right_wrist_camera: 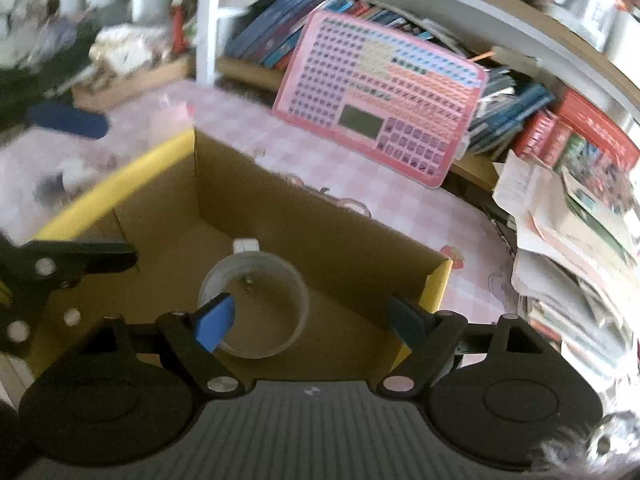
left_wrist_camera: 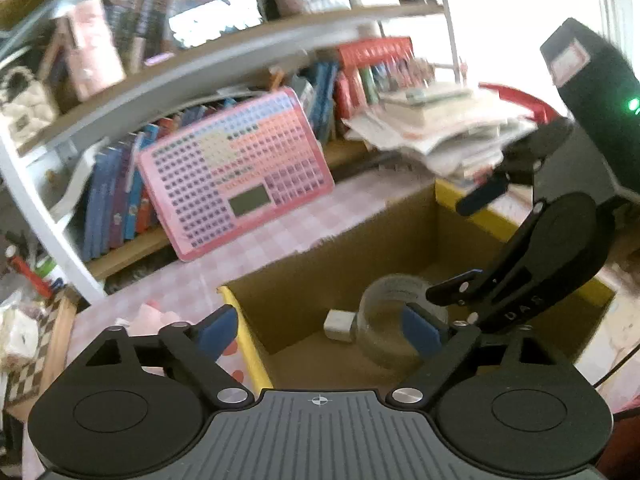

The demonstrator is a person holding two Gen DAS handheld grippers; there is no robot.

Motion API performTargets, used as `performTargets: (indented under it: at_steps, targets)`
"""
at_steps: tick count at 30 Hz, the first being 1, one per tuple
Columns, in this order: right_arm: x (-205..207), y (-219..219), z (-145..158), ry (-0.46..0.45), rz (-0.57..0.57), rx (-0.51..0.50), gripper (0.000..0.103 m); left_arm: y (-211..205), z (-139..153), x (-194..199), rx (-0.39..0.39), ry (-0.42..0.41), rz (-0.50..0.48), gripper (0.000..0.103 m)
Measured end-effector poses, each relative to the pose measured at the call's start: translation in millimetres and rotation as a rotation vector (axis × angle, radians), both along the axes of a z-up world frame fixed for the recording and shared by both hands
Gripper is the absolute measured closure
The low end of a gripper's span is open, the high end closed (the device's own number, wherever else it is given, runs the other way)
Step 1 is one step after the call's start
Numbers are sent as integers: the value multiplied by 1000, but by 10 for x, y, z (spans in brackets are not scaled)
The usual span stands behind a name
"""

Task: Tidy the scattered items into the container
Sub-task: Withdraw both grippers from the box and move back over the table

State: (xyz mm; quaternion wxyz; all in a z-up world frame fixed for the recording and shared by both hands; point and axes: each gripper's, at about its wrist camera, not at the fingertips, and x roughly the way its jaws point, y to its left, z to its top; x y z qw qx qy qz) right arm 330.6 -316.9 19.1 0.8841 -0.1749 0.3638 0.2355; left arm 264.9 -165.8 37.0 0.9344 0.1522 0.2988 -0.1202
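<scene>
Box: cardboard box [right_wrist_camera: 340, 240], yellow rim, open-topped; tape roll [right_wrist_camera: 256, 304] and white block [right_wrist_camera: 246, 245] inside.
Grippers: left gripper [left_wrist_camera: 320, 326] and right gripper [right_wrist_camera: 312, 316], fingers spread, empty.
Writing: unreadable.

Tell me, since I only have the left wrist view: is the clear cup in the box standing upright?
Observer: Yes. The right wrist view looks straight down into the clear cup on the floor of the cardboard box, and its mouth faces up.
Operator: Anything inside it?
Observer: Only a small speck on its bottom. I cannot tell what it is.
Operator: Is the right gripper clear of the cup?
Observer: The right gripper is open. Its pads stand apart above the cup and neither presses on it.
</scene>
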Motion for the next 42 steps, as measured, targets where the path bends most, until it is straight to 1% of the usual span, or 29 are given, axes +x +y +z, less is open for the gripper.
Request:
performTargets:
  at_steps: [3,7,14,17,21,26,30,37,42]
  targets:
    - [-99,-10,60,-9,-36,45,20,80,91,-119,-36,-21,27,10]
    - [-244,-1,107,-34,-83,79,19,200,172,-278,-67,-49,59,9]
    - [-594,-26,198,-94,-216,148,18,482,179,-594,-106,-61,104,9]
    - [-780,-49,226,-132,-279,156,17,600,157,-702,-126,-57,113,9]
    - [-1021,-45,219,-158,-377,171,16,788,148,-840,-147,-52,120,9]
    - [-1346,70,187,-211,-470,156,16,1009,153,-1057,-155,-54,118,9]
    - [-1611,165,178,-238,-542,163,15,1196,144,-1237,-171,-46,123,9]
    - [-1968,335,94,-232,-634,154,14,1460,86,-1451,-176,-21,115,9]
    - [-2142,511,67,-224,-660,154,13,1622,74,-1552,-170,-22,102,9]
